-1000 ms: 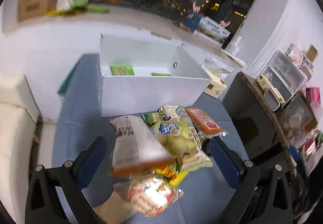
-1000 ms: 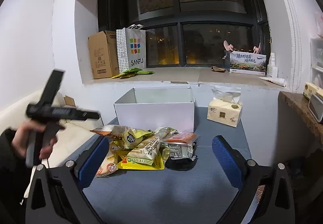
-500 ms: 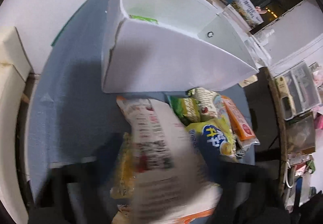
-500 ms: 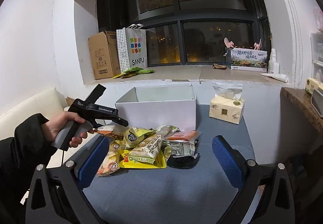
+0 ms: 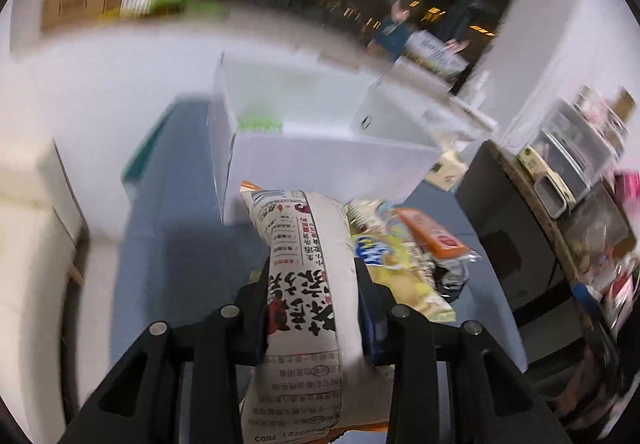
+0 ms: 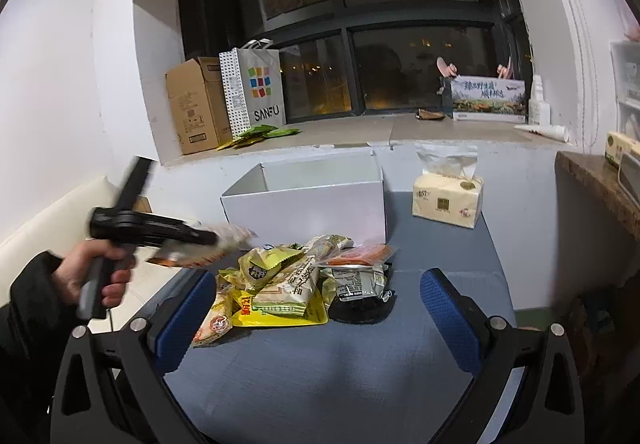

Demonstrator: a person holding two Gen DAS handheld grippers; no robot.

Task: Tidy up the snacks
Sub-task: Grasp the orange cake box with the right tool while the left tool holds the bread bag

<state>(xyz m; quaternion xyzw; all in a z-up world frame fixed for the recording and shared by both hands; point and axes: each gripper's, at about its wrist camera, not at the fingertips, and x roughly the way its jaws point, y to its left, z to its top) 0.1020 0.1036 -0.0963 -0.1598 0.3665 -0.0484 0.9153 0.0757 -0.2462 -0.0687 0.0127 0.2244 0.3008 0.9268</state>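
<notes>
Left gripper has its 2 jaws closing on a white snack bag, the pads pressed into both of its long sides so the bag bulges between them. It is clamped across the middle, probably because a soft puffed bag held at 1 end would droop and swing. In the right wrist view the same bag hangs clear of the blue table, off the left edge of the pile, with the person's hand wrapped round the tool's handle.

Next to the right lies the snack pile, heaped near the middle of the table just in front of the white box. Loose packets dumped close to the box keep each carry short. The box stands open-topped at the table's far edge, and the left wrist view shows something green already lying inside, so it is likely the destination.

Right gripper is held low over the table's near edge with jaws wide apart and nothing between them, seemingly waiting its turn. Farther right, a tissue pack sits near the far right corner, apart from the snacks.
</notes>
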